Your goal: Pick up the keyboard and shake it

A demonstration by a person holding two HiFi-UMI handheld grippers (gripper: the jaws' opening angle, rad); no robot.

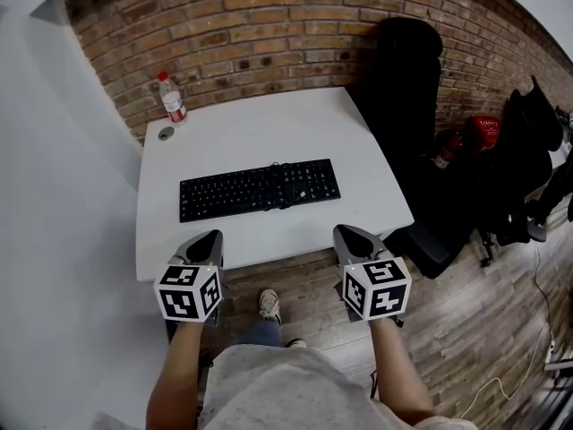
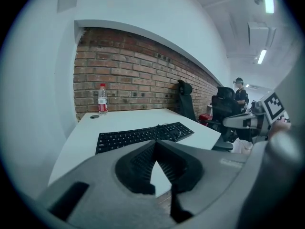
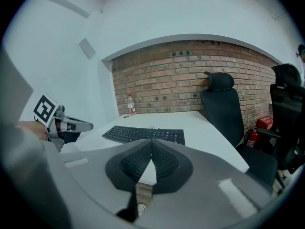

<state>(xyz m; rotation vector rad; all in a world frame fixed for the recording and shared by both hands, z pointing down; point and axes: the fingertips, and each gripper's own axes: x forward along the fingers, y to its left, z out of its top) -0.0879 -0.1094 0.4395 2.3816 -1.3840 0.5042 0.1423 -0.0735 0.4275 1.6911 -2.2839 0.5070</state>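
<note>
A black keyboard [image 1: 260, 189] lies flat across the middle of the white table [image 1: 242, 133], its cable coiled on its keys; it also shows in the left gripper view [image 2: 143, 135] and the right gripper view [image 3: 145, 134]. My left gripper [image 1: 208, 239] hovers at the table's near edge, left of the keyboard's front, shut and empty. My right gripper [image 1: 351, 235] hangs at the near edge on the right, also shut with nothing in it. Both sit short of the keyboard, not touching it.
A plastic water bottle [image 1: 172, 98] with a red label stands at the table's far left corner next to a round cable hole [image 1: 166, 133]. A black office chair [image 1: 407, 88] is right of the table, with bags and a red object [image 1: 483, 131] beyond. A brick wall lies behind.
</note>
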